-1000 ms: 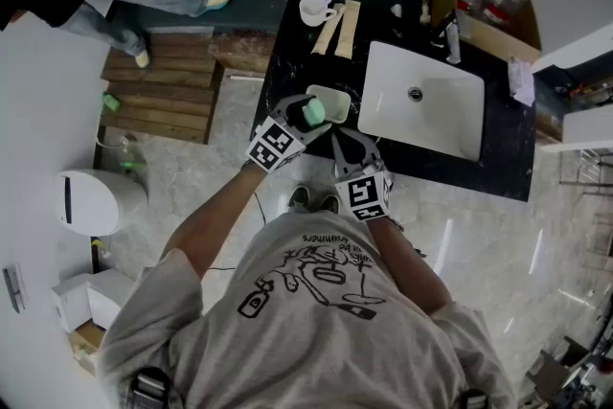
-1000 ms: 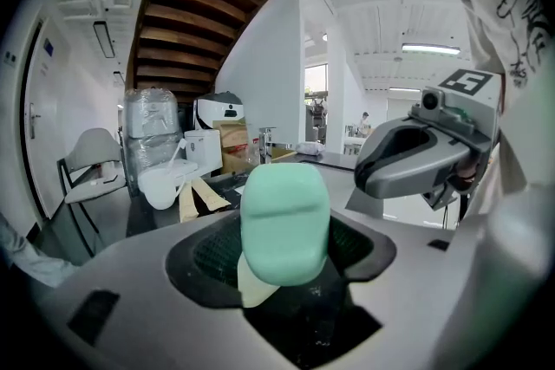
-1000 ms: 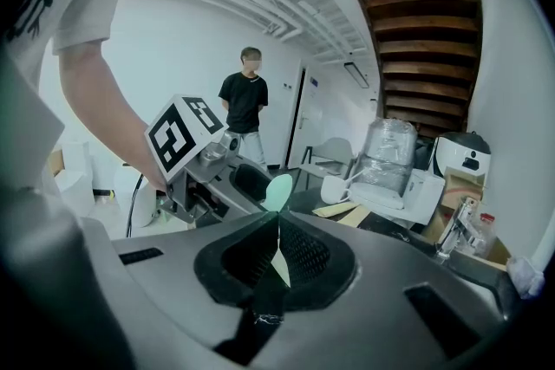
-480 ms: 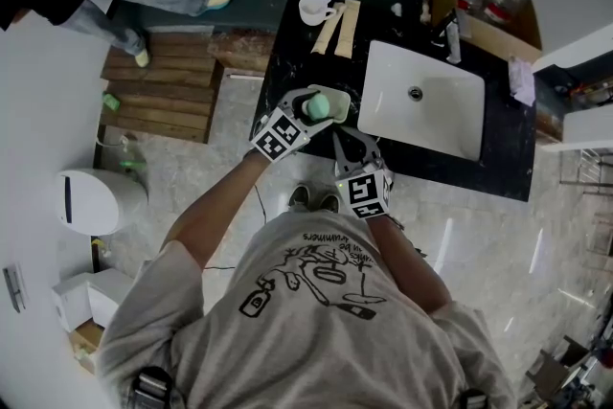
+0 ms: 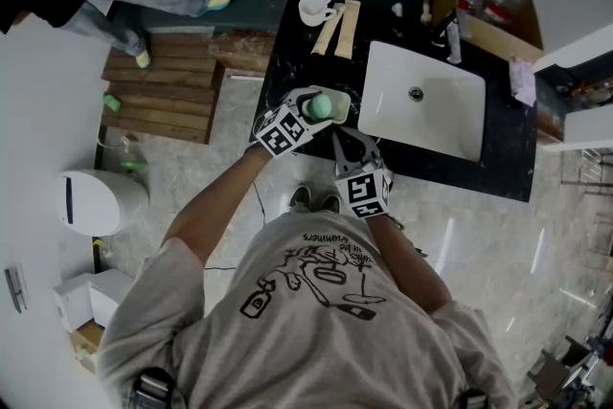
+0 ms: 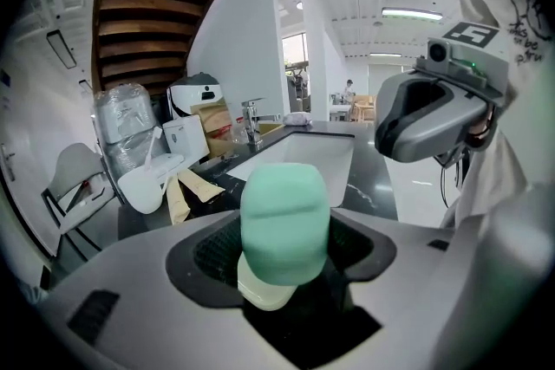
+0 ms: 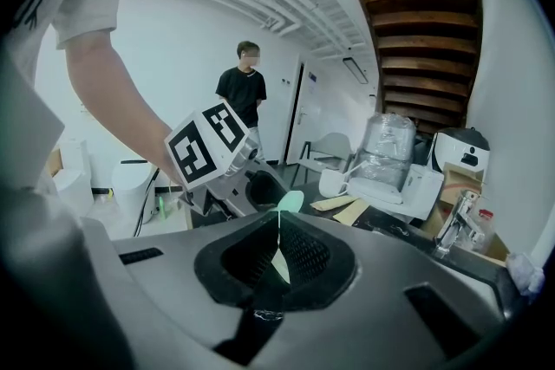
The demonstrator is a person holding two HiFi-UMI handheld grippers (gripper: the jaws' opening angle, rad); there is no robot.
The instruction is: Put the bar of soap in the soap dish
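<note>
Left gripper view: rounded smooth green soap bar in left tongs.

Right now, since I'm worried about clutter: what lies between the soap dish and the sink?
Nothing: just a narrow bare strip of black countertop separates the soap dish from the sink, seen in head view.

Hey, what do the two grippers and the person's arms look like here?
The left gripper and right gripper have bulky grey plastic bodies, with black textured pads inside the jaws. Each carries a cube with black-and-white square markers. The person wears a grey short-sleeved T-shirt printed with a black line drawing; the forearms are bare.
</note>
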